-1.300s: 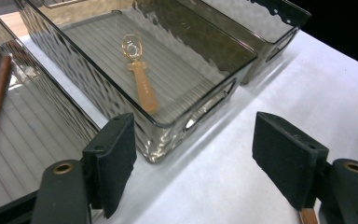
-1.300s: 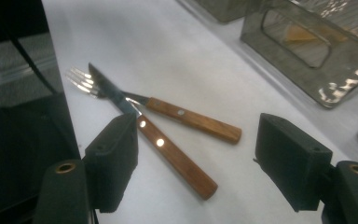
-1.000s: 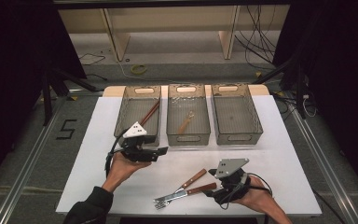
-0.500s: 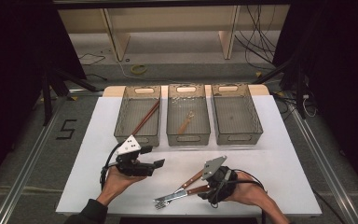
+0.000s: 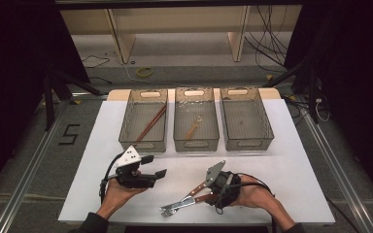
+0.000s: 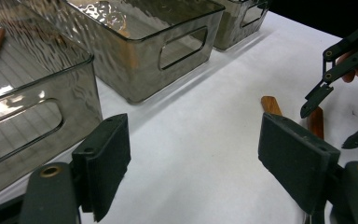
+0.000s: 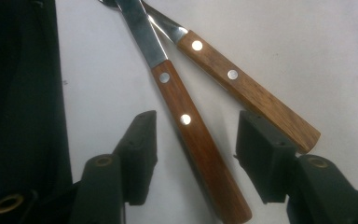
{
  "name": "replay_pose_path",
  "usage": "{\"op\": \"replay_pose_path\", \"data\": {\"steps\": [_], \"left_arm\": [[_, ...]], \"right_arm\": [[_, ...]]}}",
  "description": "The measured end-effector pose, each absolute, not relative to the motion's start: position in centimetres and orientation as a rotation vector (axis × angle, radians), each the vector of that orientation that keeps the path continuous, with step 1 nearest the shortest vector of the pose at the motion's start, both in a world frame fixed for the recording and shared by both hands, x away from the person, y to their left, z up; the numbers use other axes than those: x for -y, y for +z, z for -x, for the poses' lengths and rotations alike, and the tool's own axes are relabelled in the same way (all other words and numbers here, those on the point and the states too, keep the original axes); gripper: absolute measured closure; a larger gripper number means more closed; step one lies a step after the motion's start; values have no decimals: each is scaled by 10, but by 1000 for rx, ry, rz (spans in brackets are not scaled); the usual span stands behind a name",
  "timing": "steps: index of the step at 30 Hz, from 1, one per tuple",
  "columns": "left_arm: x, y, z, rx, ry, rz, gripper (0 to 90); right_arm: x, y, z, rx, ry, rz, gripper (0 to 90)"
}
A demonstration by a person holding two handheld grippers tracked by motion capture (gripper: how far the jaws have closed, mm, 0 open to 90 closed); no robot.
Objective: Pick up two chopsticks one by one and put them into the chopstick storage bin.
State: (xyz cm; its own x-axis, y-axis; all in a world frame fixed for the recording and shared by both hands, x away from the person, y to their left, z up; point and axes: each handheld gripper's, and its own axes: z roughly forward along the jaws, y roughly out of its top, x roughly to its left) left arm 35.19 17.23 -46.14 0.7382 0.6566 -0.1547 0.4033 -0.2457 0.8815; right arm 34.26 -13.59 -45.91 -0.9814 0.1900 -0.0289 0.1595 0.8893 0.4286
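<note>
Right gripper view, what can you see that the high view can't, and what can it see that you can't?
Right gripper view adds close detail: silver rivets in two wooden cutlery handles, and the darker reddish handle lying between the jaws of the right gripper, which have just been closing, pads not touching it.

High view adds three clear grey plastic bins, brown chopsticks in the left one, a pale wooden piece in the middle one, and the open left gripper.

Both share the cutlery, the white table and the right gripper.

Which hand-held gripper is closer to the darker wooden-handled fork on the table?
The right hand-held gripper: its jaws, just closing, straddle the darker fork handle without pressing it. The left hand-held gripper hovers open, apart to the side.
</note>
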Motion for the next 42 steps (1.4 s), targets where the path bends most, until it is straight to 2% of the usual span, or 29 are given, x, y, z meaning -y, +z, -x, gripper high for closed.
{"op": "replay_pose_path", "data": {"steps": [22,26,42], "left_arm": [[-171,-466,-352,-814,302,-1904,254],[-170,-467,-352,-814,300,-1908,255],[-174,-467,-353,-836,317,-1880,259]], "right_arm": [[126,-463,-342,-3026,501,-196,667],[124,-463,-339,-3032,504,-184,737],[126,-462,-338,-3026,515,-175,766]]}}
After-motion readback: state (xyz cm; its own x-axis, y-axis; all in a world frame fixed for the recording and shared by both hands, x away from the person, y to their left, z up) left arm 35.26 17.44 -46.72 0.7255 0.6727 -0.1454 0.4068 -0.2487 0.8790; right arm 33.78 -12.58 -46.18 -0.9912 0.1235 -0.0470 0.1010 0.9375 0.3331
